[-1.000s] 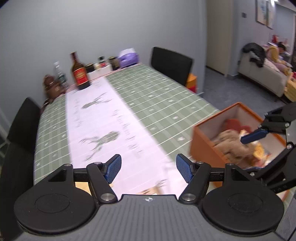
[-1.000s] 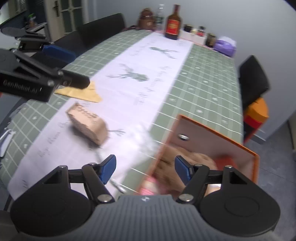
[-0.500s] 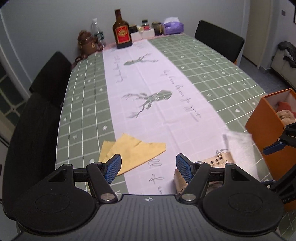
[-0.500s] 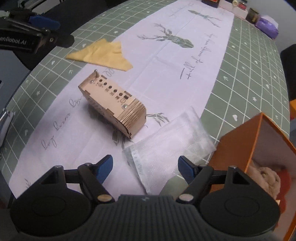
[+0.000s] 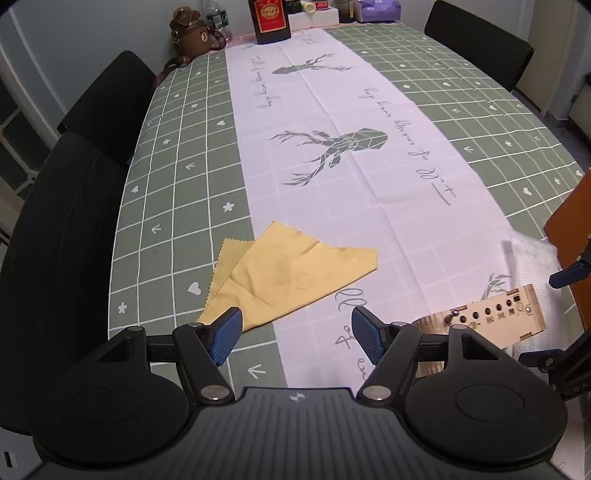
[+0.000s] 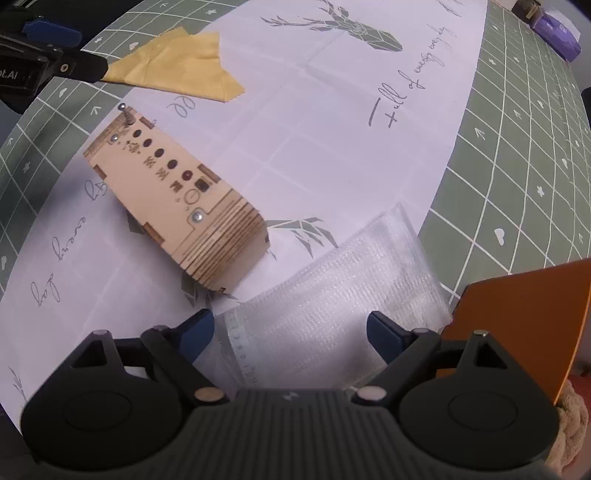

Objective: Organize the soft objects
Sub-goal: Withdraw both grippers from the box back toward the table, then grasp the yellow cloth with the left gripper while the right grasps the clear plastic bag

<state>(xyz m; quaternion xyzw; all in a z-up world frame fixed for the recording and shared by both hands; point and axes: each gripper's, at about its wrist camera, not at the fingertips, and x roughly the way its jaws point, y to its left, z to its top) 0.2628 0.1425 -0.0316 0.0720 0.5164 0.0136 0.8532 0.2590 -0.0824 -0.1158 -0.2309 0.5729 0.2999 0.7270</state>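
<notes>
Tabletop gauze packet (image 6: 332,295) lies between right gripper (image 6: 291,330) jaws.

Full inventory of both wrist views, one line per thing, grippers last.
cloth: 1, yellow, flat on table, ahead of left gripper
mesh bag: 1, white, flat on table between right gripper's fingers
wooden box: 1, tan, on the runner between cloth and bag
orange box: 1, right table edge, plush inside
bottle: 1, red label, far end
bear figure: 1, brown, far end
chairs: 3, black
left gripper: open
right gripper: open
</notes>
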